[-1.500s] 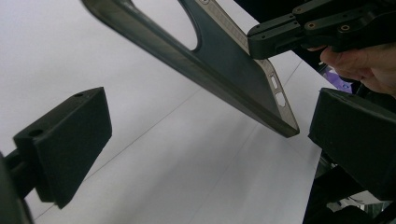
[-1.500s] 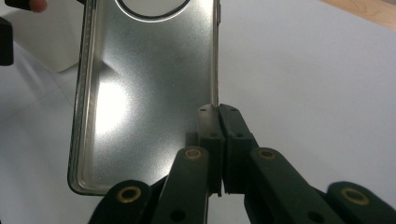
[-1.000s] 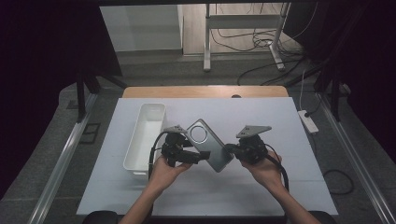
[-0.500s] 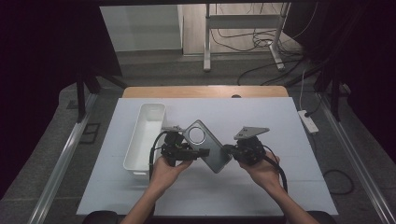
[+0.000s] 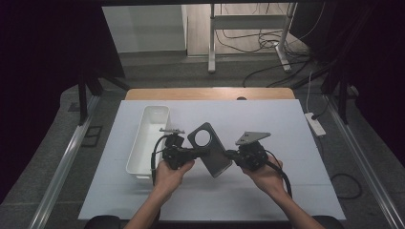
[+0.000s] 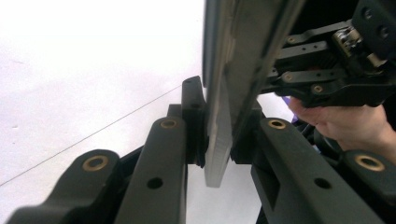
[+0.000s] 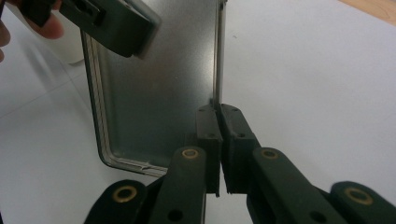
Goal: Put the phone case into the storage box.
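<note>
Left gripper, high view: jaws clenched on the left long edge of a flat grey metal lid with a round window near its upper end. In the left gripper view the gripper looks along the lid edge-on, the two black pads pressed against its opposite faces with no gap.

Right gripper, high view: jaws clamped on the opposite long edge of the lid, near its lower end. In the right gripper view the gripper has its pads closed almost together on the thin raised rim of the lid, whose hollow inner face with its rolled border shows; the left gripper bites the far rim at 11 o'clock.

The lid is held between both grippers above the white table sheet, at the middle of the table, just to the 3 o'clock side of the white tray. Whether its lower corner touches the sheet cannot be told.

Hidden or unclear: the lid's top is cut off in both gripper views; the window is seen from above alone; the tray's near end lies behind the left hand.

Orientation: the long axis runs from about 11 o'clock to 5 o'clock in the high view, windowed end toward 11.
</note>
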A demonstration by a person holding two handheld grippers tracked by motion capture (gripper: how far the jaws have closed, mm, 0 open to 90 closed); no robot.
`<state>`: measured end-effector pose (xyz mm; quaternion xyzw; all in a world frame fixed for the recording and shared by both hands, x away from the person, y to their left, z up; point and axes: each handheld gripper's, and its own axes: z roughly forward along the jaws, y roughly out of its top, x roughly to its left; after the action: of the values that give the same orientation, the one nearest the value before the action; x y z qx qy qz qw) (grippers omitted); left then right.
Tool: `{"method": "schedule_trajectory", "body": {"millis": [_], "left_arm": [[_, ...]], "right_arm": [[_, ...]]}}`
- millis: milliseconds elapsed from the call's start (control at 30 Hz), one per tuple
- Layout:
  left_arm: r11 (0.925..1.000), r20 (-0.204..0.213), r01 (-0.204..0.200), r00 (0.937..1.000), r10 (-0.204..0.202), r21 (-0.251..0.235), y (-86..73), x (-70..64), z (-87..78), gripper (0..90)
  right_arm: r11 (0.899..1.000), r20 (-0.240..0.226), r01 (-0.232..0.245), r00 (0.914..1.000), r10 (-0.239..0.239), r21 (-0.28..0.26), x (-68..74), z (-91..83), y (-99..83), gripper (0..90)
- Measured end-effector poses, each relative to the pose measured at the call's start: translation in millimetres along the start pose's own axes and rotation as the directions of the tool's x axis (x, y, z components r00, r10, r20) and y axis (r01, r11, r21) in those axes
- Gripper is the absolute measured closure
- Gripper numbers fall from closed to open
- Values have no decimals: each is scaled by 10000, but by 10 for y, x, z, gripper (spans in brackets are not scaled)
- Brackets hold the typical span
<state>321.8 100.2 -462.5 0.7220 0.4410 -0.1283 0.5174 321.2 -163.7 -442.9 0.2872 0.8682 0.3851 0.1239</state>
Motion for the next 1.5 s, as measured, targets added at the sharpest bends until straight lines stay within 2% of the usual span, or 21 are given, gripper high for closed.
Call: {"method": "schedule_trajectory", "body": {"millis": [100,200,500,633,833,1067,1133,1233,1267,1300,1367,1500], "left_arm": [[10000,-176,-29,9998,29,-4,3,-29,-1,795],[9998,-328,-174,9993,178,99,2,-47,8,796],[9980,-876,-623,9941,633,140,26,-88,-23,797],[9973,-958,-722,9927,734,168,26,-87,-27,797],[9937,-987,-1023,9894,1065,458,37,-85,-32,797],[9872,-548,-1429,9876,1468,705,64,-75,-52,797],[9814,-300,-1710,9843,1742,870,79,-76,-65,796],[9784,-127,-1864,9820,1883,890,87,-81,-69,796],[9763,-42,-1947,9806,1960,948,92,-85,-73,796],[9726,64,-2115,9773,2118,969,95,-96,-72,796],[9702,144,-2206,9753,2203,1000,98,-106,-71,796],[9615,492,-2533,9672,2494,1064,111,-145,-64,796]], "right_arm": [[9999,-181,-161,9997,160,-43,-16,2,-2,845],[9990,-374,-422,9984,416,-167,-35,-7,2,783],[9981,-304,-601,9978,597,-124,-83,-46,-7,630],[9976,-296,-691,9972,688,-93,-114,-58,-12,586],[9967,-443,-804,9958,797,-129,-151,-73,-12,516],[9964,-754,-801,9941,778,-281,-169,-102,-4,438],[9957,-1108,-838,9907,791,-389,-176,-110,6,384],[9957,-1240,-801,9895,736,-476,-175,-111,9,349],[9955,-1443,-779,9871,695,-533,-170,-108,13,320],[9955,-1541,-760,9858,665,-566,-167,-107,15,309],[9953,-1605,-761,9848,656,-597,-163,-104,16,302],[9951,-2131,-752,9752,599,-640,-145,-93,21,297]]}}
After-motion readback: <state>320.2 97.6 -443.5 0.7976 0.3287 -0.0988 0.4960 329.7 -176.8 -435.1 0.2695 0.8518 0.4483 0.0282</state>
